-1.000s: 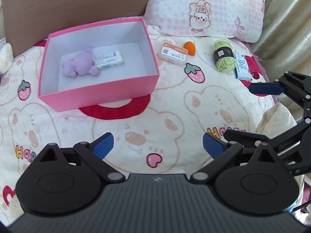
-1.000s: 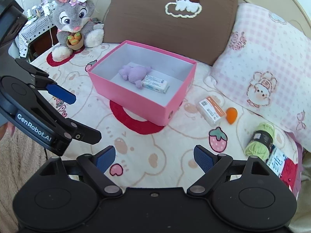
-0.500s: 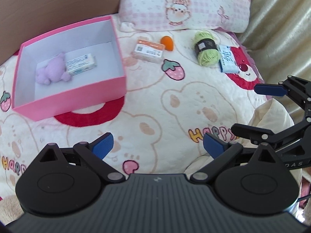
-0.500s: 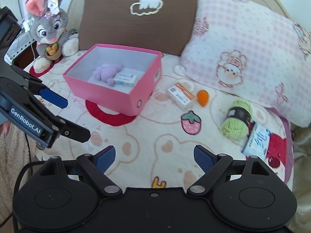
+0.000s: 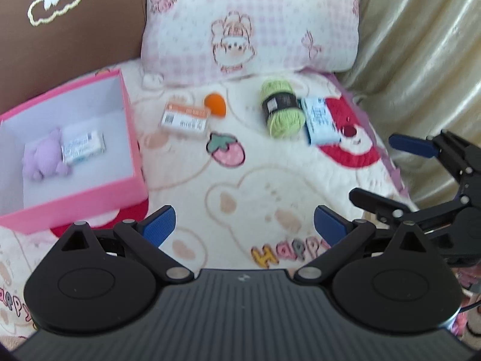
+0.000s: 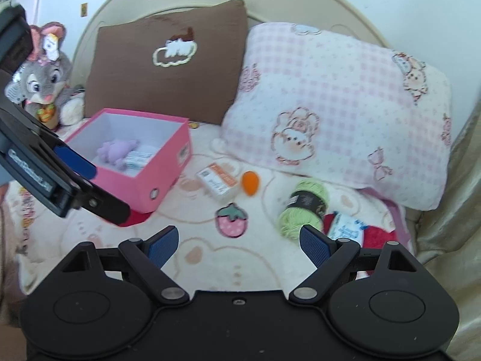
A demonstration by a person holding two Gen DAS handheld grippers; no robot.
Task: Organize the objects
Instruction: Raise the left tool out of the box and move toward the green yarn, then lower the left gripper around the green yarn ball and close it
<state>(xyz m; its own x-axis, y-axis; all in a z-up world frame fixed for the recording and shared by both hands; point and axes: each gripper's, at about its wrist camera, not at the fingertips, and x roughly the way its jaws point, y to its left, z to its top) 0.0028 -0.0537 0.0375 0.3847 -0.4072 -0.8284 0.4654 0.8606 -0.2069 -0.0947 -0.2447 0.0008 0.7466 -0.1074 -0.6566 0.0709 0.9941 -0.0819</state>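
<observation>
A pink box (image 5: 136,150) (image 6: 162,177) sits on the bed and holds a purple plush toy (image 5: 45,156) (image 6: 115,153) and a small white carton (image 5: 82,147) (image 6: 139,158). On the blanket to its right lie an orange-and-white carton (image 5: 185,118) (image 6: 219,182), an orange egg-shaped sponge (image 5: 215,105) (image 6: 251,182), a green yarn ball (image 5: 281,108) (image 6: 303,207) and a blue-and-white packet (image 5: 320,120) (image 6: 345,228). My left gripper (image 5: 242,225) is open and empty above the blanket. My right gripper (image 6: 239,245) is open and empty, short of the yarn.
A brown pillow (image 6: 168,60) and a pink checked pillow (image 6: 336,111) lean on the headboard. A grey rabbit plush (image 6: 45,81) sits at the far left. A beige curtain (image 5: 421,45) hangs at the bed's right edge.
Both grippers have swung right, away from the pink box and toward the loose objects near the checked pillow. Both stay open and empty.
</observation>
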